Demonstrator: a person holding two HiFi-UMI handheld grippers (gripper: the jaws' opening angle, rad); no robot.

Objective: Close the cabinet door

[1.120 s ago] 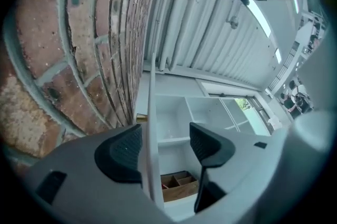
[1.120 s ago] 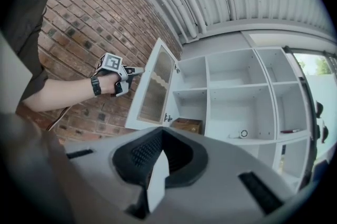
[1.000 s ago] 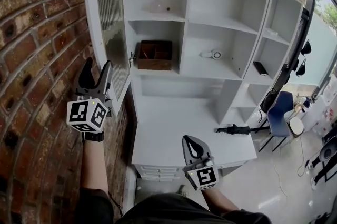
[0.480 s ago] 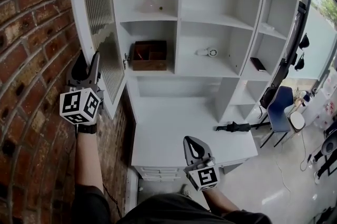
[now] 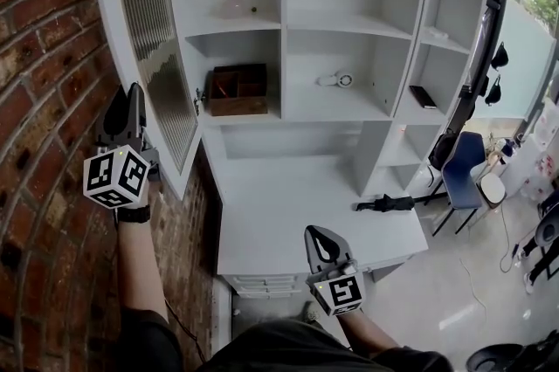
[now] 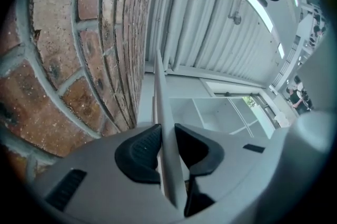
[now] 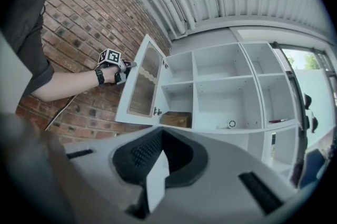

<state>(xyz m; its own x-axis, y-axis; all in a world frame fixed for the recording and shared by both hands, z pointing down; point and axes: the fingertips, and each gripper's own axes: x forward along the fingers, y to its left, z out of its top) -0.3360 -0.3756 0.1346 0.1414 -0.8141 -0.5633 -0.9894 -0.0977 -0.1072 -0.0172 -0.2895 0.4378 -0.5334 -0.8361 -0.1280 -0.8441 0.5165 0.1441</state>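
Now gripping the open cabinet door by its free edge

Closing the fingers (image 6: 142, 149) of the left gripper (image 5: 131, 95) on the outer edge of the cabinet door (image 5: 153, 56), with that thin white edge running straight up between the two dark pads and touched by both. Raised and pointing upward, just beside the brick wall (image 5: 44, 56), between the wall and the door's back face.

Hinged on the left side of the white shelf cabinet (image 5: 349, 30) and swung wide open, with its ribbed glass panel angled out toward the bricks; near the wall, though cannot tell whether touching it. Behind the opening, on the lower shelf of the leftmost column, a brown wooden box (image 5: 238, 89); one column to the right, at the same level, a small round white object (image 5: 336, 80).

Carrying the right gripper (image 5: 321, 237) low, above the front edge of the white tabletop (image 5: 279, 213), well apart from the door and from the other hand. Fingers there drawn together, with nothing between them, pointing toward the shelves
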